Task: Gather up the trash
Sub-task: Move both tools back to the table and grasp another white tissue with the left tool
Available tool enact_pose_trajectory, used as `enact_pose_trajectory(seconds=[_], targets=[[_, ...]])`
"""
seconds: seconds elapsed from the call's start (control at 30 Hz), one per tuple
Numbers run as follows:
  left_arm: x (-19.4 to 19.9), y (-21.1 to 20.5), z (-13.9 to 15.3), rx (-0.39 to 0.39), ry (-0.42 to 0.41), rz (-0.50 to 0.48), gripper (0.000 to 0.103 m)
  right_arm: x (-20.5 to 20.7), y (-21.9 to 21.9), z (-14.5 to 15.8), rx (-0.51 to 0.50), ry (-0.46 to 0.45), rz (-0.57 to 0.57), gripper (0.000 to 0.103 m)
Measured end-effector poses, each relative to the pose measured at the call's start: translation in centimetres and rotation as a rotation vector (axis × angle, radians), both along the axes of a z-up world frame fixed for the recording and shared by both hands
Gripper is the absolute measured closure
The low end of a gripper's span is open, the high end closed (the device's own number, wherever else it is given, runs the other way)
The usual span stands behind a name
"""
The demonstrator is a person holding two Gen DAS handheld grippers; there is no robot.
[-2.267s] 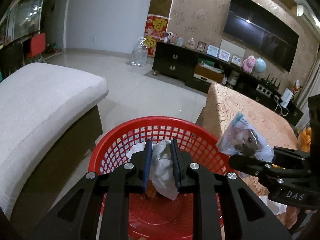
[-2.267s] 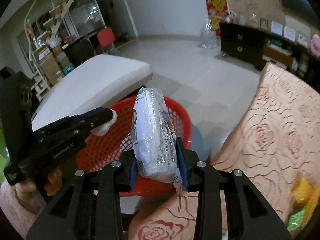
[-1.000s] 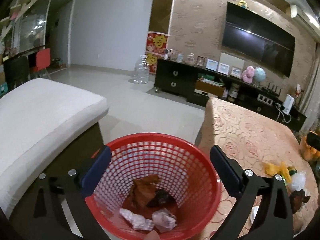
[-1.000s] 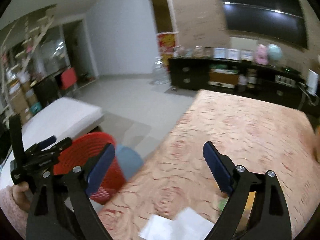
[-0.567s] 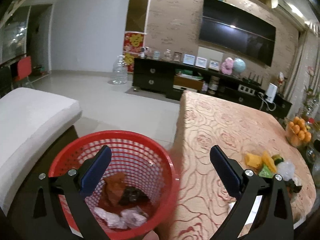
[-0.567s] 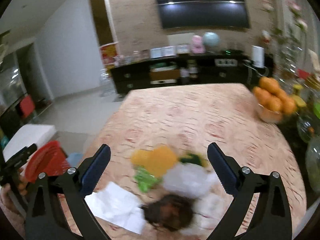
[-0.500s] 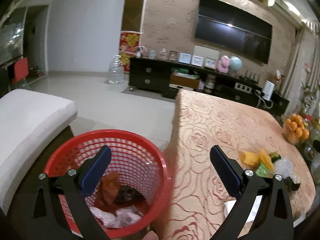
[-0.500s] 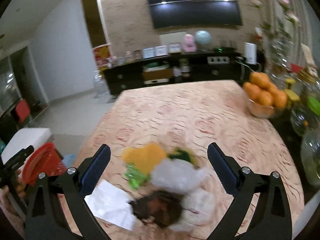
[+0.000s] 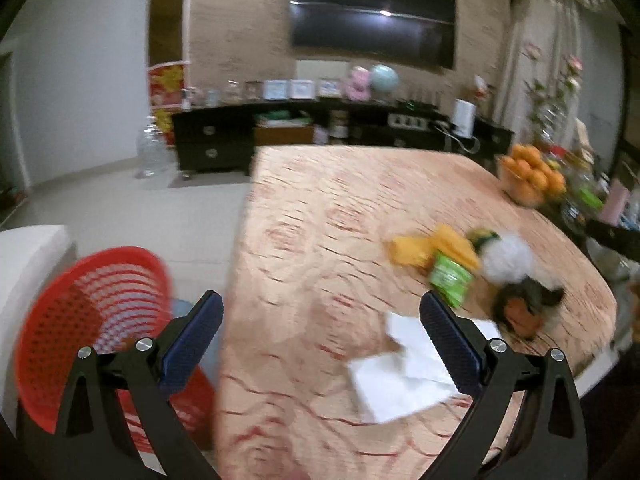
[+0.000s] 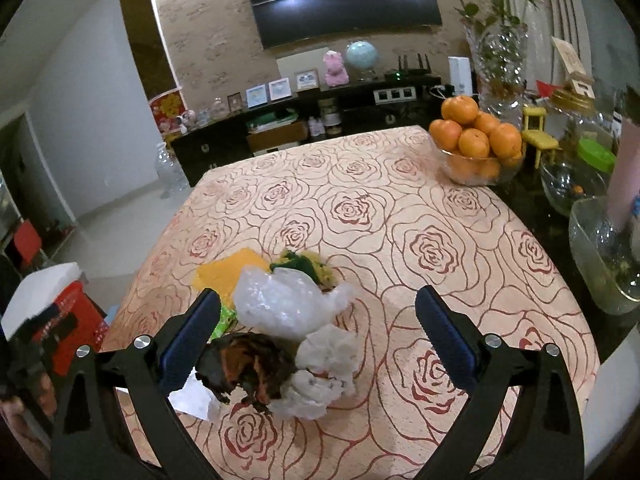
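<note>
A trash pile lies on the rose-patterned table [image 10: 400, 208]: a clear plastic bag [image 10: 280, 304], a dark crumpled wrapper [image 10: 248, 364], white crumpled tissue [image 10: 320, 368], a yellow wrapper [image 10: 228, 272] and a white paper sheet [image 10: 192, 396]. My right gripper [image 10: 316, 300] hangs open just above the pile, with nothing touching its pads. My left gripper [image 9: 320, 308] is open and empty over the table's near left part. The white paper sheet [image 9: 400, 372] lies by its right finger. The red mesh basket [image 9: 92, 320] stands on the floor to the left of the table.
A glass bowl of oranges [image 10: 476, 140] sits at the table's far right, with a flower vase [image 10: 500, 56] and glass jars [image 10: 608, 248] beside it. A white bench [image 9: 28, 248] stands behind the basket. A dark TV cabinet [image 9: 320, 136] lines the back wall.
Both grippers let go of their trash over the basket, then swung right to the table. The pile has come in under the right gripper, and the basket has slid to the left edge.
</note>
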State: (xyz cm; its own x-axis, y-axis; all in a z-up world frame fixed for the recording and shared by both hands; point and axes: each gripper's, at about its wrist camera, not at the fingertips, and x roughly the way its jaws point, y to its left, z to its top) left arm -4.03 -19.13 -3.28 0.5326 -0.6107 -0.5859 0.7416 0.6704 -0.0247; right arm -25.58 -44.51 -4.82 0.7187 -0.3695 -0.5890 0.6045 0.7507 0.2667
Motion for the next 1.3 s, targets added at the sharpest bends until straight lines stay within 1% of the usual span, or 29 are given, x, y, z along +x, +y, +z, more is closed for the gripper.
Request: enact_pose_trajectory(seconds=[0.07, 0.13, 0.27, 0.33, 0.4, 0.57, 0.63, 0.67, 0.7, 0.73, 0.77, 0.8, 0.83, 1.0, 1.03, 1.1, 1.23, 1.3], targets=[[-1.4, -1.7, -1.0, 0.026, 0.008, -0.06, 0.008, 0.0, -0.1, 0.1, 0.008, -0.001, 0.003, 0.008], [-2.6, -3.7, -2.3, 0.076, 0.003, -0.119, 0.008, 0.2, 0.0, -0.1, 0.008, 0.002, 0.011, 0.008], [-4.3, -6.8, -4.7, 0.183, -0.022, -0.198, 0.008, 0.4, 0.1, -0.2, 0.011, 0.003, 0.025, 0.008], [-4.3, -7.8, -5.7, 0.223, -0.013, -0.2, 0.008, 0.4, 0.1, -0.2, 0.01, 0.002, 0.029, 0.008], [-3.8, -8.4, -6.6, 0.246, 0.014, -0.195, 0.008, 0.3, 0.1, -0.2, 0.012, -0.002, 0.032, 0.008], [-3.3, -8.5, -7.9, 0.299, 0.04, -0.187, 0.009, 0.3, 0.2, -0.1, 0.011, -0.005, 0.04, 0.008], [-3.2, -8.5, -8.4, 0.317, 0.045, -0.187, 0.011, 0.4, 0.3, -0.1, 0.007, -0.004, 0.045, 0.008], [-3.1, -8.3, -8.3, 0.311, 0.052, -0.191, 0.015, 0.5, 0.4, -0.1, 0.006, -0.003, 0.049, 0.008], [-3.1, -8.3, -8.3, 0.307, 0.06, -0.193, 0.024, 0.6, 0.6, -0.1, 0.004, -0.002, 0.055, 0.008], [-3.0, -8.2, -8.2, 0.296, 0.08, -0.202, 0.029, 0.7, 0.7, -0.1, 0.001, 0.0, 0.061, 0.008], [-2.9, -8.1, -8.2, 0.289, 0.095, -0.208, 0.037, 0.9, 0.9, -0.1, -0.005, 0.003, 0.069, 0.008], [-2.8, -8.0, -8.2, 0.281, 0.111, -0.212, 0.041, 1.1, 1.1, -0.1, -0.011, 0.007, 0.075, 0.008], [-2.9, -8.0, -8.1, 0.279, 0.114, -0.211, 0.043, 1.2, 1.3, -0.2, -0.015, 0.01, 0.08, 0.008], [-3.1, -7.7, -7.9, 0.28, 0.109, -0.218, 0.067, 2.1, 1.9, -0.5, -0.016, 0.033, 0.113, 0.008], [-3.0, -7.6, -7.8, 0.279, 0.113, -0.212, 0.068, 2.3, 2.1, -0.7, -0.014, 0.039, 0.121, 0.008], [-2.6, -7.3, -7.6, 0.272, 0.126, -0.203, 0.076, 3.0, 2.6, -1.0, -0.017, 0.059, 0.143, 0.008], [-1.7, -6.2, -6.7, 0.235, 0.135, -0.167, 0.079, 4.4, 3.9, -1.9, -0.041, 0.1, 0.184, 0.008], [-1.2, -5.5, -6.1, 0.204, 0.139, -0.142, 0.079, 5.2, 4.6, -2.5, -0.054, 0.126, 0.212, 0.008]])
